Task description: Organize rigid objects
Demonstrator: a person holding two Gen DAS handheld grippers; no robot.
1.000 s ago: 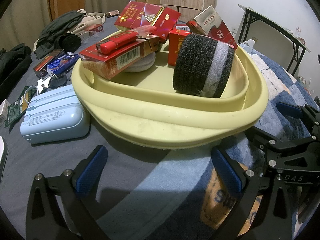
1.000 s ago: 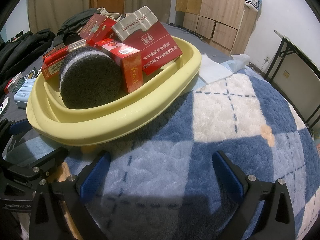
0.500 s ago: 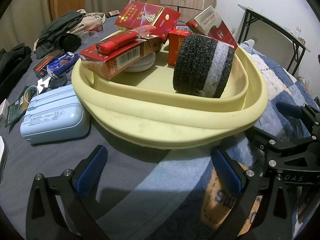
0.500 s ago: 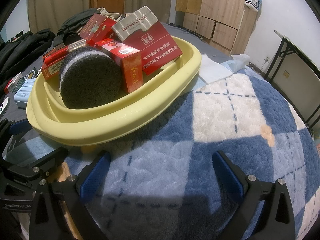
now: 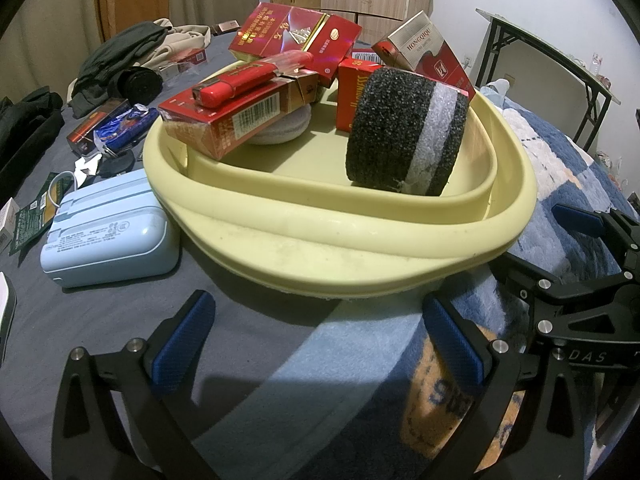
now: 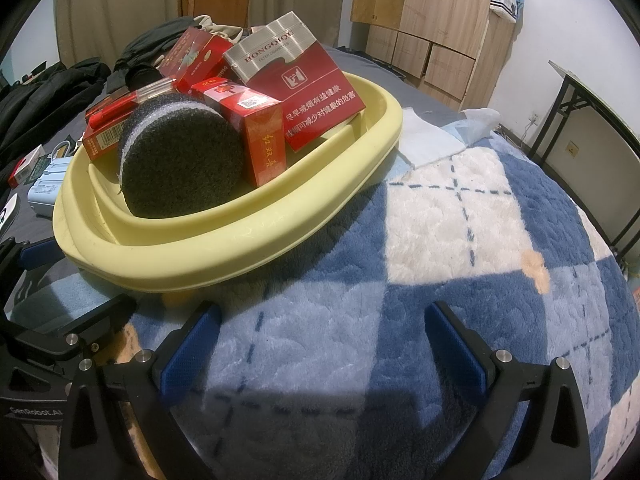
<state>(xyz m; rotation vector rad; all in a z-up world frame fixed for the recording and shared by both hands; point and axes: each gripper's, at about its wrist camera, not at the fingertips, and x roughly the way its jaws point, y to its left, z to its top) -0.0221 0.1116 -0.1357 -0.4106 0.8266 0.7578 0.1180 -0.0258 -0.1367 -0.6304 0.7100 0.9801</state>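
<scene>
Both hand-held grippers (image 5: 318, 336) (image 6: 322, 338) gape empty before the basin (image 5: 360, 248).

Yellow basin (image 5: 360, 248) — red boxes (image 5: 224, 120) inside

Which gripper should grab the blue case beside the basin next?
Left. The left gripper is open, and the case lies close on its side; from the right gripper the basin blocks it.

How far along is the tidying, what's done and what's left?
Done: red boxes, a lighter and a black foam disc sit in the yellow basin. In hand: nothing; left gripper and right gripper are open and empty. Left: the blue case and small items beside the basin.
</scene>
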